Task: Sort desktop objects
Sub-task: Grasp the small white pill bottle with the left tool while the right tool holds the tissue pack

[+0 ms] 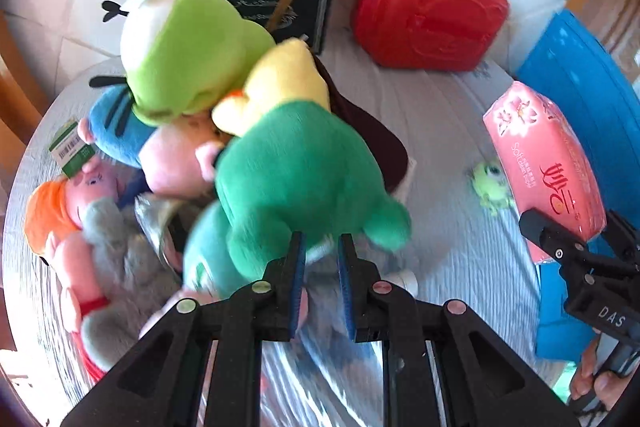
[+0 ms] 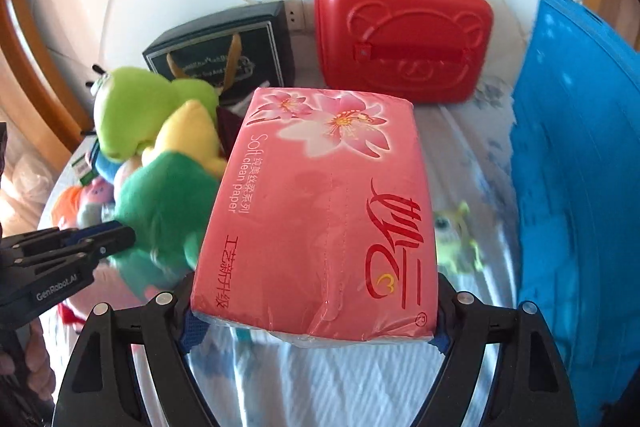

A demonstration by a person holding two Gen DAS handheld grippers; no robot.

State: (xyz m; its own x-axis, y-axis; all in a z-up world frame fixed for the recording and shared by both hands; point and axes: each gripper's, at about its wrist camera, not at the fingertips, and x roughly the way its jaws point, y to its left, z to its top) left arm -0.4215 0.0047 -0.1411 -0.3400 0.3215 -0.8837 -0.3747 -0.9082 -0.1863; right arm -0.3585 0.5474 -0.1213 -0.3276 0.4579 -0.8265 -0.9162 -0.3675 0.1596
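pink tissue pack (image 2: 320, 211) clamped between right gripper (image 2: 314, 311) jaws.

Left gripper (image 1: 322, 247) jaws pinched nearly together; right gripper (image 2: 314, 307) jaws spread wide.

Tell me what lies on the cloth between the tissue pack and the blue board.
A small green monster toy lies between the tissue pack and the blue board, clearest in the right wrist view.
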